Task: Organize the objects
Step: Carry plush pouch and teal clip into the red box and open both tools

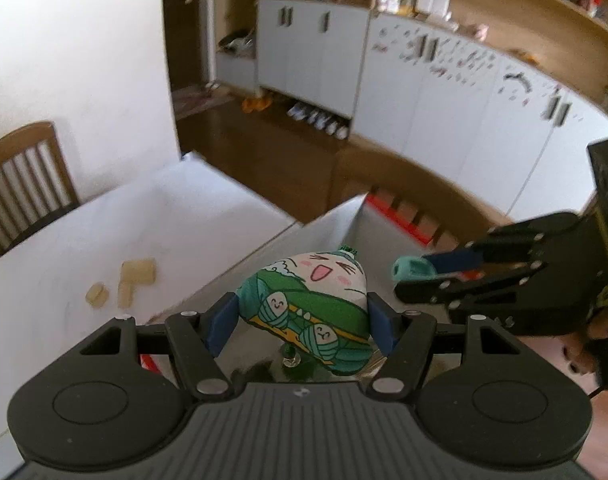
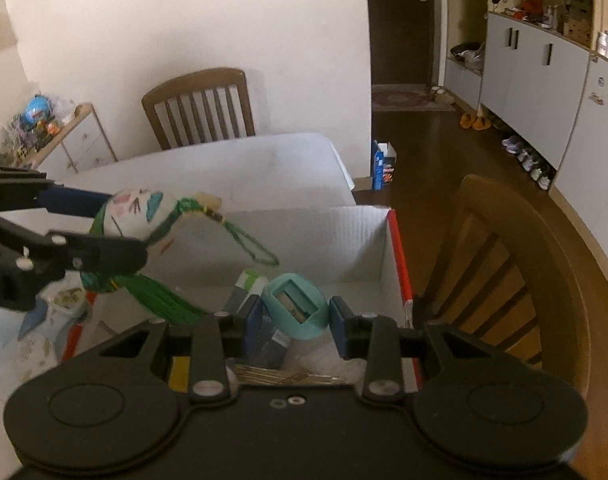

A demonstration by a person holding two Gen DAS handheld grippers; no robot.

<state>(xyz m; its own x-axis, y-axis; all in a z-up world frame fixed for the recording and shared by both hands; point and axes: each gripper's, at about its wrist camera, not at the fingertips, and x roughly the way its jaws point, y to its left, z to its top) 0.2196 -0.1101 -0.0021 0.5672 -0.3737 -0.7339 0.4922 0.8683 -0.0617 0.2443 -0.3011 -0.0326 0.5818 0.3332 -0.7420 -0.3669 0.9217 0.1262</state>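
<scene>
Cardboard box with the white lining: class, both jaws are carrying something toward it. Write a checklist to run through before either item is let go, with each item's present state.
1. Left gripper has a firm hold on the plush dumpling charm: ok, pads press both its sides.
2. Right gripper has hold of the teal pencil sharpener: ok.
3. Sharpener is over the box: ok in the right wrist view.
4. Charm is fully past the box wall: cannot tell.
5. Charm's green tassel hangs free of the right gripper: ok.
6. Free landing space among the items already inside: cannot tell.
</scene>
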